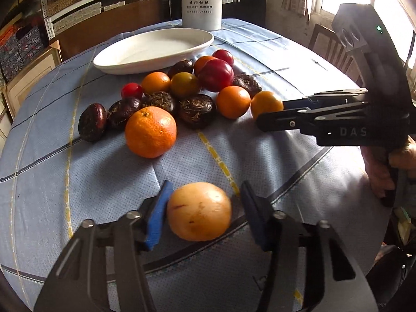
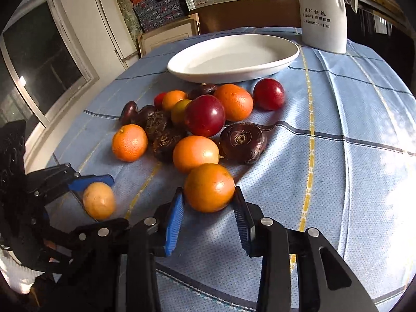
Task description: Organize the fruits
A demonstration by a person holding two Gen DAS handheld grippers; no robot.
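Fruits: a heap of oranges, red plums and dark brown water chestnuts lies on the tablecloth (image 2: 338, 119) in front of the empty dish, with 2 pieces drawn out toward the grippers.
Left gripper (image 1: 200, 208): its 2 fingers stand on either side of a pale yellow fruit (image 1: 199, 212); the left blue pad touches the fruit's side, while the right pad looks a sliver off it, so a firm grip cannot be told.
Pale yellow fruit, place: on the cloth, near the table's front edge, well apart from the heap; in the right wrist view it sits at (image 2: 99, 200) between the same blue-padded fingers.
Right gripper (image 2: 209, 197): clamped on a small orange (image 2: 209, 187), both blue pads pressing its sides.
Small orange, place: at the heap's near edge, just beside another orange (image 2: 195, 153); in the left wrist view it shows at (image 1: 266, 104) at the tips of the black fingers.
Heap, detail: a large orange (image 1: 150, 132) at the front left, a big red plum (image 1: 216, 75) toward the back, water chestnuts (image 1: 197, 110) scattered between.
White dish (image 1: 156, 63): oval, behind the heap, nothing in it.
White jug (image 1: 201, 2): upright behind the dish, printed with dark characters.
Person: a hand (image 1: 382, 174) grips the right gripper's handle at the frame's edge.
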